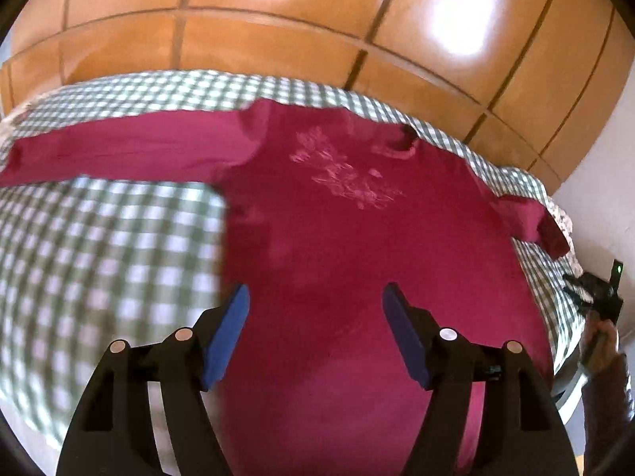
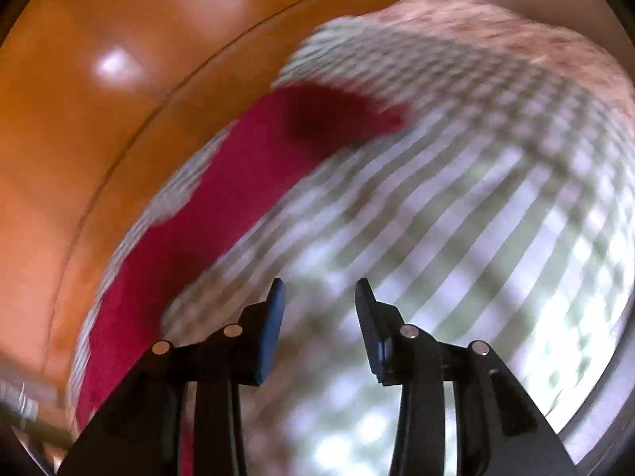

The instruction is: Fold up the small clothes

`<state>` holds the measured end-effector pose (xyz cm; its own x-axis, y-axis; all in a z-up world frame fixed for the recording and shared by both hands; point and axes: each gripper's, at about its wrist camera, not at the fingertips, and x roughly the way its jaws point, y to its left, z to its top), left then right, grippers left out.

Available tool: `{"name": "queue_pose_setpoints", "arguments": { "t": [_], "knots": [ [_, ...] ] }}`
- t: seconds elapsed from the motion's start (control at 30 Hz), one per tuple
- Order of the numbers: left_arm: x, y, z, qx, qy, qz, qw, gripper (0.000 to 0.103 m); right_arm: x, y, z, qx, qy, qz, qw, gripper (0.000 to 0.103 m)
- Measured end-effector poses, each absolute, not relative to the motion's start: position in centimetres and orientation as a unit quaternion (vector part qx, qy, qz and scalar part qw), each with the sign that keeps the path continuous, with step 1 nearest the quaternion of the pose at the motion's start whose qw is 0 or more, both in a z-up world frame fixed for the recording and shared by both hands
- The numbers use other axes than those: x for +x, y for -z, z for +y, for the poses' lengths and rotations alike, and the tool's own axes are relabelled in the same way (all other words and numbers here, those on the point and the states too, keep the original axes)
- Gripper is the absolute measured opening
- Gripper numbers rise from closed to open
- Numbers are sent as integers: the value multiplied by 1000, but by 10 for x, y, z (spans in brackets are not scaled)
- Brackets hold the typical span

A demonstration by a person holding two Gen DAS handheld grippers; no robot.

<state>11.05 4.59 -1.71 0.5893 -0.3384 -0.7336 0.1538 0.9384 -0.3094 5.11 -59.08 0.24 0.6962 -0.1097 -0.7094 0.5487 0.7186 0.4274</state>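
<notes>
A crimson long-sleeved shirt (image 1: 317, 214) with a pale pink print on its chest lies flat on a checked bedcover (image 1: 103, 238), one sleeve stretched out to the left. My left gripper (image 1: 315, 297) hovers over the shirt's lower body, open, with nothing between its blue pads. In the blurred right wrist view, my right gripper (image 2: 319, 297) is open above the checked cover (image 2: 456, 218), empty, with the shirt's other sleeve (image 2: 222, 206) lying off to its left. The right gripper (image 1: 595, 289) also shows at the far right edge of the left wrist view, in a hand.
An orange wooden wardrobe (image 1: 278, 27) runs along the far side of the bed. A white wall (image 1: 607, 166) stands at the right. A floral patterned edge (image 2: 496, 27) of the bedding lies beyond the checked cover.
</notes>
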Motion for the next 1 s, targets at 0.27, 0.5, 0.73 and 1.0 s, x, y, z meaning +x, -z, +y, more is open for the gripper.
{"name": "queue_pose_setpoints", "arguments": {
  "t": [0.27, 0.5, 0.73, 1.0],
  "knots": [
    [127, 30, 3, -70, 156, 447, 878, 68, 102, -2, -612, 232, 190, 361, 883, 62],
    [151, 41, -19, -50, 146, 457, 876, 68, 138, -16, -630, 142, 200, 378, 893, 6],
    [164, 55, -22, -48, 144, 472, 868, 68, 123, -101, -654, 77, 238, 317, 915, 6],
    [171, 56, -27, -48, 144, 476, 866, 73, 186, -1, -710, 131, 307, 436, 836, 15]
  ]
}}
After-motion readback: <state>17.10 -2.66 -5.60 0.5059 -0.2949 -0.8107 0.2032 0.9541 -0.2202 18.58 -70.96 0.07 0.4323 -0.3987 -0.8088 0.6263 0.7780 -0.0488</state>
